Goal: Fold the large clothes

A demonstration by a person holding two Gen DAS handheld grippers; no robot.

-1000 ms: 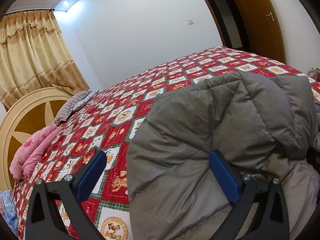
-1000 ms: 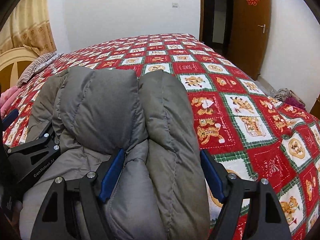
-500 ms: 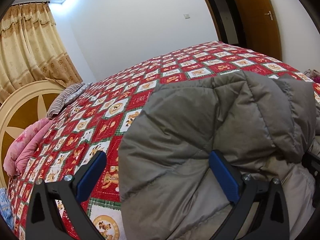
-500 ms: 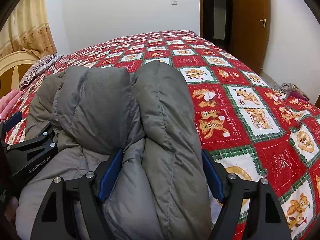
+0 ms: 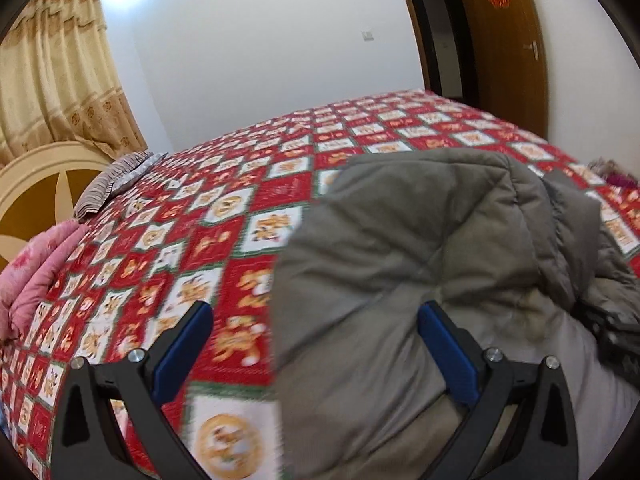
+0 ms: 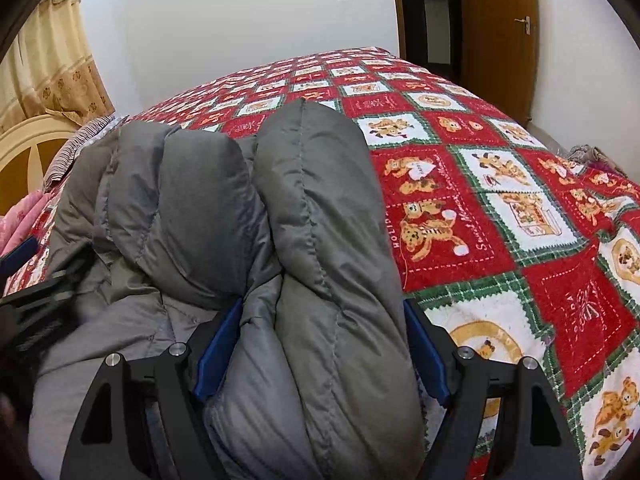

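Observation:
A bulky grey quilted down jacket (image 5: 420,248) lies folded on the red patchwork bedspread (image 5: 224,208). My left gripper (image 5: 316,344) is open; the jacket's left edge lies between its blue pads. In the right wrist view the jacket (image 6: 304,208) is bunched into thick rolls. My right gripper (image 6: 320,344) is open wide, with a thick roll of the jacket between its fingers (image 6: 218,346). The left gripper's body shows at the left edge (image 6: 32,308).
The bedspread (image 6: 500,208) spreads far to the right and back. A pink quilt (image 5: 36,268) and a striped pillow (image 5: 112,184) lie by the round headboard (image 5: 36,176). Curtains hang at the left. A wooden door (image 6: 500,36) stands at the back right.
Both grippers have moved forward over the jacket. The left view has swung and is blurred. The jacket rolls look closer in the right wrist view. The jaws stay open.

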